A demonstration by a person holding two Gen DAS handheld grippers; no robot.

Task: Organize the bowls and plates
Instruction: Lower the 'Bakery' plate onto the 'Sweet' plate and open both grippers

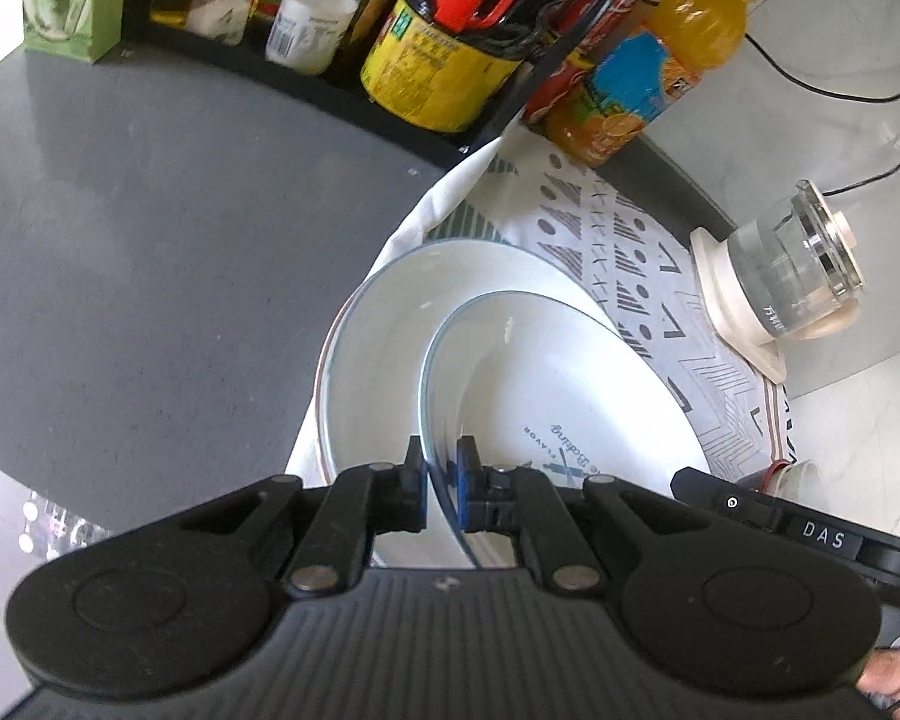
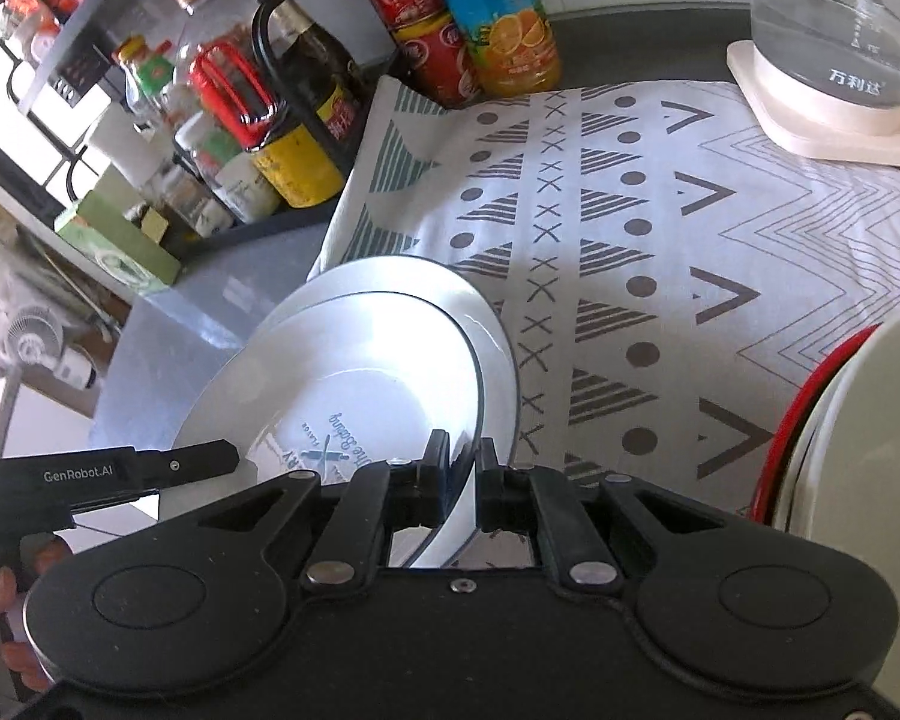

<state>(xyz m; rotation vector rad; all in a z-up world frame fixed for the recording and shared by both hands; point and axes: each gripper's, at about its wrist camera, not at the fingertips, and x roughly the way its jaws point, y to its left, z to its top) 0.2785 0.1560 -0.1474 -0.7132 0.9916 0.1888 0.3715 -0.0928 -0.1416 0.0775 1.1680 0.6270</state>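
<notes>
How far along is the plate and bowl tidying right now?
Done: one white plate lies on the patterned cloth. In hand: both the left gripper and right gripper pinch the printed white plate over it. Left: release it; the red-rimmed bowl waits.

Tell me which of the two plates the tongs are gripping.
The upper plate, with printed lettering in its centre: both tongs pinch its rim. The plain lower plate lies under it, ungripped.

Two plates (image 1: 390,324) (image 1: 570,384); two grippers (image 1: 441,468) (image 2: 463,468); one kettle (image 1: 792,276); one patterned cloth (image 2: 660,228).
</notes>
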